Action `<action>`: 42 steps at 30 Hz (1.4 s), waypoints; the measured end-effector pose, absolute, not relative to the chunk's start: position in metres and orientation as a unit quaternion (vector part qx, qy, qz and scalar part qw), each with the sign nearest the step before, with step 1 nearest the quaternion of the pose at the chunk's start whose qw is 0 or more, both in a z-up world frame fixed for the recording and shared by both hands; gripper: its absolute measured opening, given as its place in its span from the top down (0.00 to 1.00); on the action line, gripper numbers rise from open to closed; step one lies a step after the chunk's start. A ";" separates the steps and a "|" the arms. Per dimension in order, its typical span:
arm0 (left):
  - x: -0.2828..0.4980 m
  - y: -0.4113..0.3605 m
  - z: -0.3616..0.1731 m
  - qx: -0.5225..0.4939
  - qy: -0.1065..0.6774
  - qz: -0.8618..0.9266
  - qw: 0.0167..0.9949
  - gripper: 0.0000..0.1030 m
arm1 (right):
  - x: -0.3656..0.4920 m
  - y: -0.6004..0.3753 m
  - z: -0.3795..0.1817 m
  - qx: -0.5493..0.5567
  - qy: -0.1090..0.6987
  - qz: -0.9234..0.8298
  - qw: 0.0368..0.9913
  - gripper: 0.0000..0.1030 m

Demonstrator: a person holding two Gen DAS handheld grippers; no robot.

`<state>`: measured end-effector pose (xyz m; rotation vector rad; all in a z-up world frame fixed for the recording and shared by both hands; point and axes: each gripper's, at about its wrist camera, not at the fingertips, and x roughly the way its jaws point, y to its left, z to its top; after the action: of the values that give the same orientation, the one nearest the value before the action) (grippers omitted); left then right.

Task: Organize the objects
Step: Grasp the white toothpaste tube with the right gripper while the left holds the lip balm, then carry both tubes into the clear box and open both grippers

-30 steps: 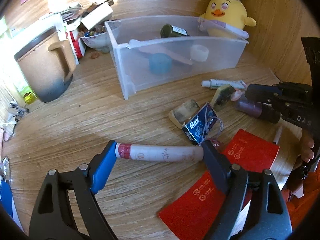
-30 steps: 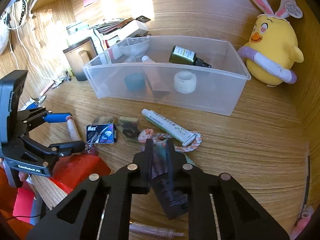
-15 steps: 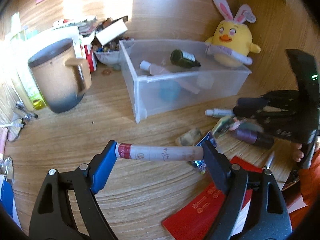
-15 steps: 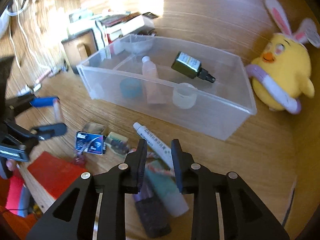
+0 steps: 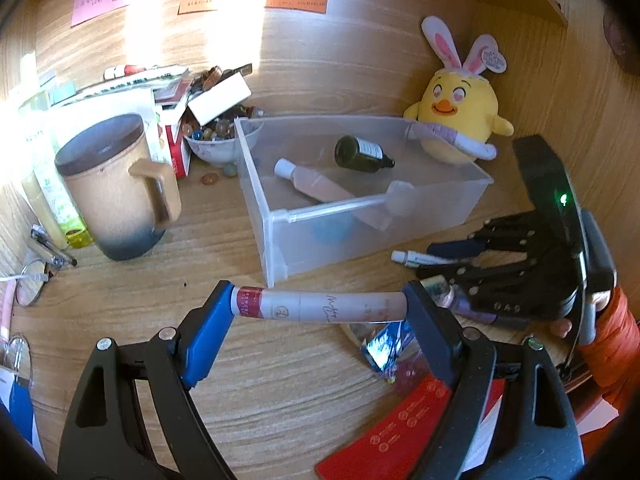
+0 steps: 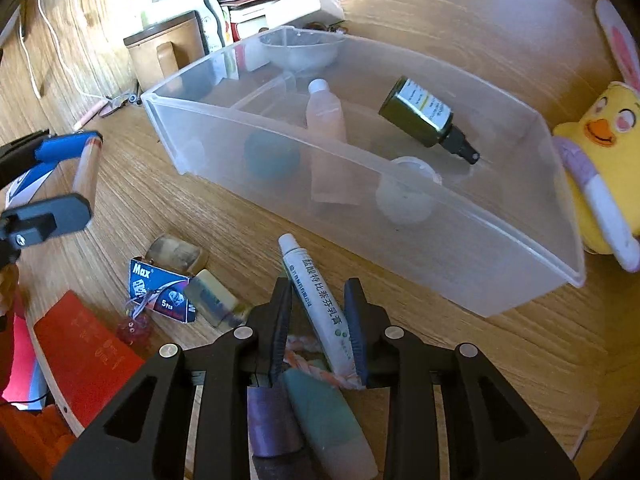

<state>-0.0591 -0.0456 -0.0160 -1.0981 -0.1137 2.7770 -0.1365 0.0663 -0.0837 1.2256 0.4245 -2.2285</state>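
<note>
My left gripper (image 5: 318, 314) is shut endwise on a pale pink tube with a red label (image 5: 340, 309) and holds it above the desk, in front of the clear plastic bin (image 5: 276, 240). My right gripper (image 6: 318, 300) points down at the desk with its jaws a little apart. A white ointment tube (image 6: 316, 280) lies between them with small gaps at both sides. The left wrist view shows that right gripper (image 5: 436, 259) astride the same white tube (image 5: 412, 258). The bin (image 6: 440, 240) holds a dark green dropper bottle (image 6: 420, 114), a pink bottle (image 6: 326, 116) and two caps.
Under the right gripper lie a purple bottle (image 6: 268, 416), a teal and pink tube (image 6: 324, 412) and a braided cord. A blue Max box (image 6: 158, 288), small blocks and a red booklet (image 6: 84, 348) lie to the left. A yellow plush chick (image 5: 460, 120), a lidded mug (image 5: 116, 188) and a bead bowl stand behind.
The left gripper has risen with the pink tube. The right gripper's jaws have parted, and it has moved forward from over the purple bottle to straddle the white tube.
</note>
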 end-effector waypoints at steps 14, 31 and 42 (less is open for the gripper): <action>-0.092 -0.039 0.018 -0.334 -0.033 0.940 0.064 0.18 | -0.105 0.084 -0.051 0.392 0.147 -0.864 0.279 0.86; -0.150 -0.020 0.025 -0.350 -0.023 0.935 0.062 0.18 | -0.125 0.110 0.014 0.317 0.075 -0.908 0.263 0.86; -0.191 -0.014 0.003 -0.399 -0.031 0.914 0.070 0.18 | -0.182 0.106 -0.004 0.349 0.071 -0.913 0.201 0.86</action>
<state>-0.1909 -0.0140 0.0027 -1.2016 -0.0920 2.7498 -0.1821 0.1057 -0.0041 0.9743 0.1975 -2.5508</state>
